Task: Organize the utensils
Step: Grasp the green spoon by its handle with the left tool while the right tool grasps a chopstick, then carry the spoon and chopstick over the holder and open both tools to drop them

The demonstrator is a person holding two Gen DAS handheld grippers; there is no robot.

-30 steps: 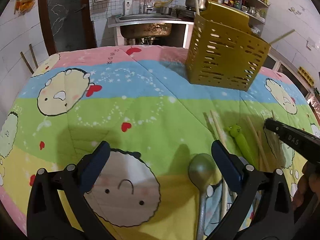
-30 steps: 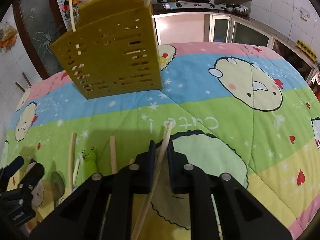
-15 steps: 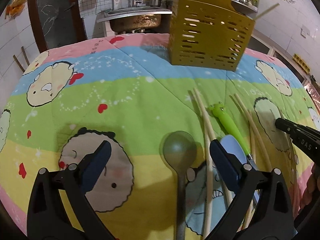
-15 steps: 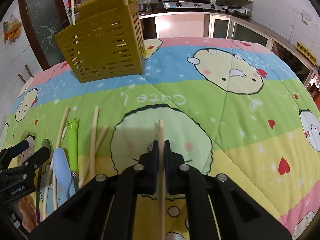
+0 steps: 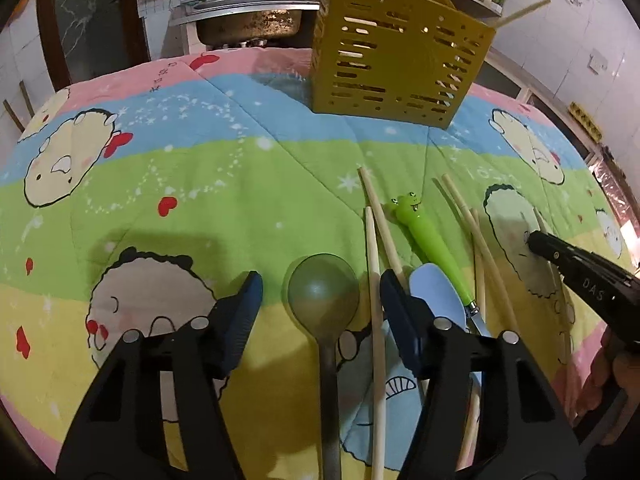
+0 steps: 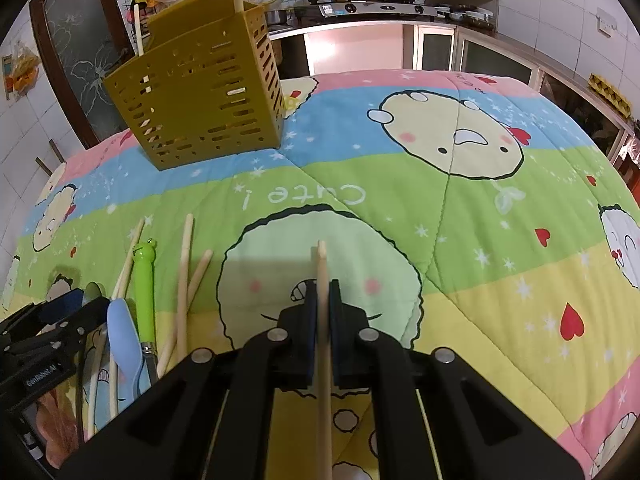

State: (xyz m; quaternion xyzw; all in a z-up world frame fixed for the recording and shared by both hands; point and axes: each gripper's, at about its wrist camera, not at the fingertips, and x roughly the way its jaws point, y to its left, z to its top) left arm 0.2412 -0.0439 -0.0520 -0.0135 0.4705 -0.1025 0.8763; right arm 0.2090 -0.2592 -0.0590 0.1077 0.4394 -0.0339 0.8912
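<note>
My left gripper points down at the cartoon quilt, and its jaws are closing. The grey-green spoon's bowl and one wooden chopstick lie between them, with neither pad pressing. My right gripper is shut on a chopstick whose tip pokes out ahead of the pads; its black nose shows in the left wrist view. A green frog-handled knife, a light blue spoon and several loose chopsticks lie between the two grippers.
A yellow slotted utensil basket stands at the far side of the quilt with chopsticks sticking out. Behind are a sink, a stove and cabinets. A person's hand holds the right gripper. The left gripper shows at lower left.
The left gripper came over the grey-green spoon and its jaws narrowed around the bowl. The right gripper shut on a chopstick, which now points straight ahead.
</note>
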